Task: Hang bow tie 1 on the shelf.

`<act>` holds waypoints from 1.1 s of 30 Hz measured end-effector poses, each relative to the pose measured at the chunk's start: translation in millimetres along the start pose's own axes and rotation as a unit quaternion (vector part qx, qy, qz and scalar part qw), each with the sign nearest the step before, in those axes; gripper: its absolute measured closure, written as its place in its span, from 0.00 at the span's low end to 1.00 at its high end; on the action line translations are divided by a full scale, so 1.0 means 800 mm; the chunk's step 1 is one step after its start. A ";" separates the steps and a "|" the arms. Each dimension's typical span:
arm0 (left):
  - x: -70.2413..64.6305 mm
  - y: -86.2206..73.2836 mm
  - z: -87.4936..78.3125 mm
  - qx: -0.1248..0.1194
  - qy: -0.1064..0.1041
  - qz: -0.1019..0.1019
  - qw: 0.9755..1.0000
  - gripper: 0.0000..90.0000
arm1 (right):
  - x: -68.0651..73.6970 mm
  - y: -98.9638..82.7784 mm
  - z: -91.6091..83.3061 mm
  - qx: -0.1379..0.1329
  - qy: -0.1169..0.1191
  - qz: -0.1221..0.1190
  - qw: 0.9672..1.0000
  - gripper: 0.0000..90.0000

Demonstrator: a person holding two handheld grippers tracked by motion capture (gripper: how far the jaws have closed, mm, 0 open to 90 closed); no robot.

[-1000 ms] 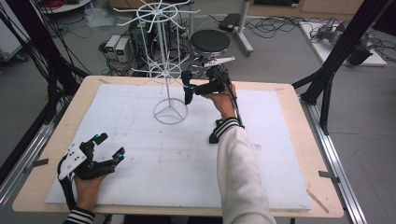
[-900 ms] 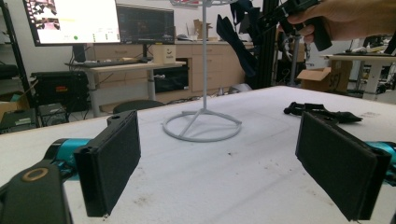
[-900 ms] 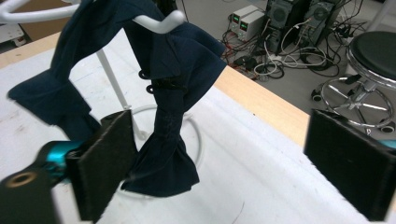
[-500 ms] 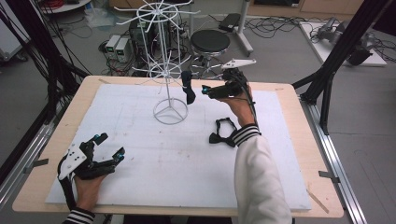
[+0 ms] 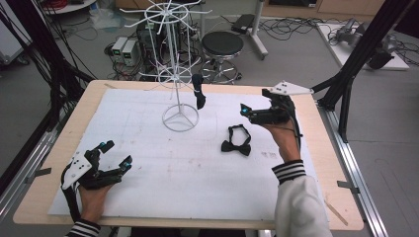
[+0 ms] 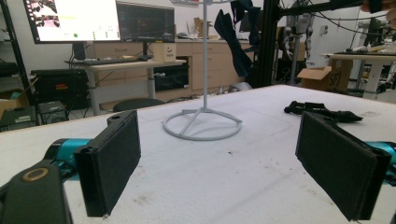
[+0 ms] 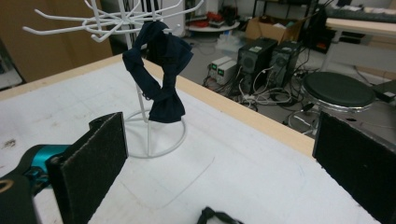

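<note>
The right gripper (image 5: pixel 245 112) is hovering wide open and empty, its jaws having just been opening, near the black fabric bow tie (image 5: pixel 236 140) lying on the white table mat (image 5: pixel 148 177). Beyond, a dark bow tie (image 5: pixel 198 92) is hanging on the white wire rack (image 5: pixel 175 74). The left gripper (image 5: pixel 114 155) is resting open.
</note>
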State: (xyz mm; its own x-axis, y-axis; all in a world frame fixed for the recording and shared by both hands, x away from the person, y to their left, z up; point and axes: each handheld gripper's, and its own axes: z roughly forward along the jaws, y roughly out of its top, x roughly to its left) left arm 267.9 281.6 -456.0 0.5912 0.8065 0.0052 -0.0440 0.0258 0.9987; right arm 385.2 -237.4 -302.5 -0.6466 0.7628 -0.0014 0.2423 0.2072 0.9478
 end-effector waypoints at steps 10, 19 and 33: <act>0.000 0.000 0.001 0.003 0.003 -0.003 1.000 0.16 | 0.004 -0.057 -0.063 -0.039 -0.021 0.015 0.999 0.03; 0.000 0.000 0.001 0.004 0.006 -0.003 1.000 0.16 | -0.002 -0.102 -0.095 -0.049 -0.043 0.036 0.997 0.03; -0.001 0.000 0.001 0.003 0.006 -0.002 1.000 0.16 | -0.006 -0.131 -0.108 -0.045 -0.053 0.044 0.997 0.03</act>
State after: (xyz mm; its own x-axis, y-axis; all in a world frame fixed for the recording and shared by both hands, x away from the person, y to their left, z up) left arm 268.2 280.8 -455.8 0.5817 0.8134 0.0015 -0.0381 0.0254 0.9990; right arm 300.3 -315.3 -374.0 -0.5436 0.8375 0.0544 0.2261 0.0837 0.9705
